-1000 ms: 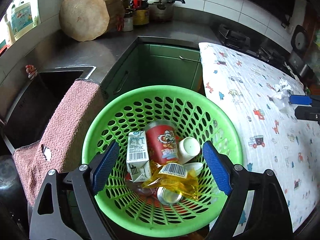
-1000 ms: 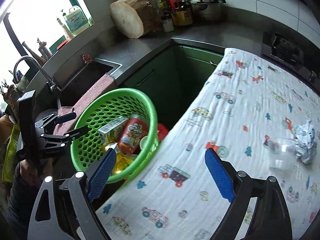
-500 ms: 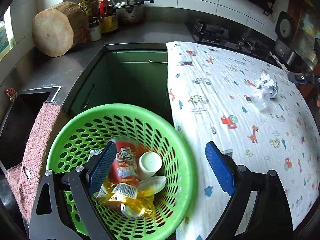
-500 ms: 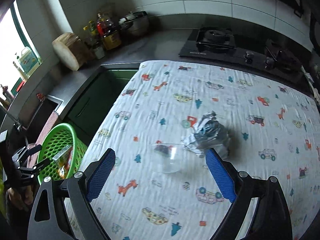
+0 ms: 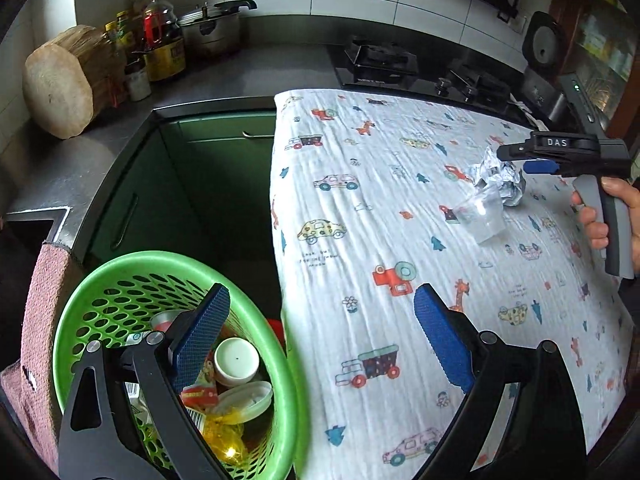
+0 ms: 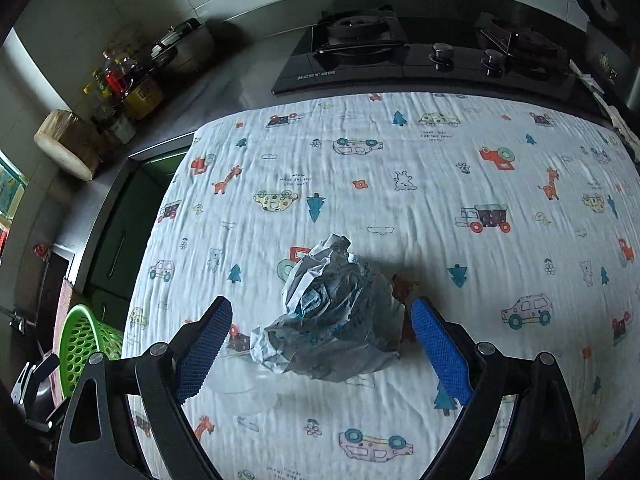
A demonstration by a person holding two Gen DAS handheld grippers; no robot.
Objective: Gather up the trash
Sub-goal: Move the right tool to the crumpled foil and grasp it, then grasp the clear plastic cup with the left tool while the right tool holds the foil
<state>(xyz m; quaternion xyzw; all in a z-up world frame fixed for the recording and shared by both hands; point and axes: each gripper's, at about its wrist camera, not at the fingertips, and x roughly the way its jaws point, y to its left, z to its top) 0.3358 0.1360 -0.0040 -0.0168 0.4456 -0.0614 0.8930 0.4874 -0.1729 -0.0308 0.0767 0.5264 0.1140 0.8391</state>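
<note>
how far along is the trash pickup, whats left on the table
Mostly done: the green basket already holds a carton, a red can, a white cup and yellow wrappers. In hand: the right gripper is open with its fingers on either side of the crumpled paper ball, not yet closed. The left gripper is open and empty. Left: that paper ball and the clear plastic cup on the cloth.

- Crumpled foil wrapper [image 6: 326,312]: a silvery-grey wad with bluish creases, lying on the printed cloth.
- Clear plastic cup [image 5: 482,216]: transparent, tipped on its side, touching the wad.
- Green perforated basket [image 5: 92,300]: round, beside the cloth's edge, holding a white cup, a yellow wrapper and cartons.
</note>
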